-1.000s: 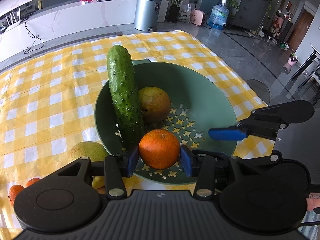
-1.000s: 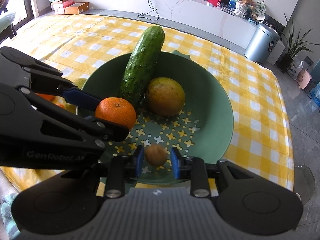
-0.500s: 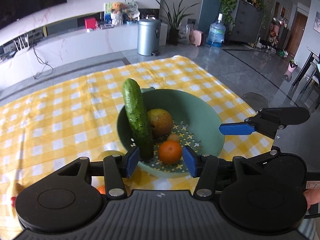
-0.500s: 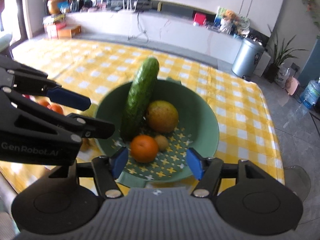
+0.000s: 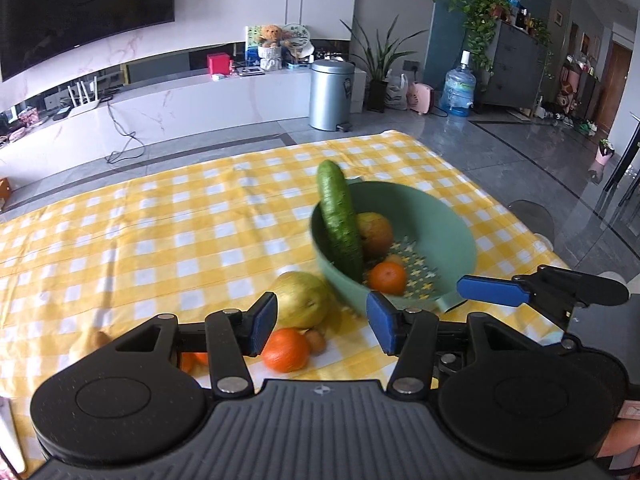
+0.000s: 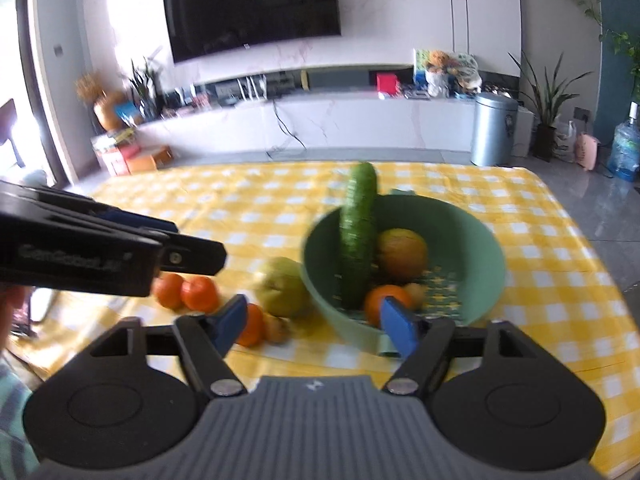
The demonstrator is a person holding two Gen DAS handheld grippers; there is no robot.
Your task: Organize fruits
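Note:
A green colander bowl (image 5: 448, 216) (image 6: 472, 236) on the yellow checked cloth holds a cucumber (image 5: 340, 220) (image 6: 357, 236) leaning on its rim, a brownish fruit (image 5: 375, 233) (image 6: 401, 253), an orange (image 5: 387, 277) (image 6: 382, 300) and a small brown fruit (image 6: 415, 294). Beside the bowl lie a yellow-green pear (image 5: 302, 300) (image 6: 282, 286), an orange (image 5: 286, 350) (image 6: 252, 325) and two more oranges (image 6: 186, 290). My left gripper (image 5: 322, 326) is open and empty, above the near table edge. My right gripper (image 6: 314, 328) is open and empty, pulled back from the bowl.
A small brown fruit (image 5: 315, 340) lies by the near orange. The table's right edge (image 5: 520, 216) drops to a grey tiled floor. A white counter, a metal bin (image 5: 332, 94) and a water bottle (image 5: 458, 88) stand beyond the table.
Both grippers let go of their fruit into the bowl, opened, and drew back and up from the bowl. The left view has swung left, so the pear and loose oranges show.

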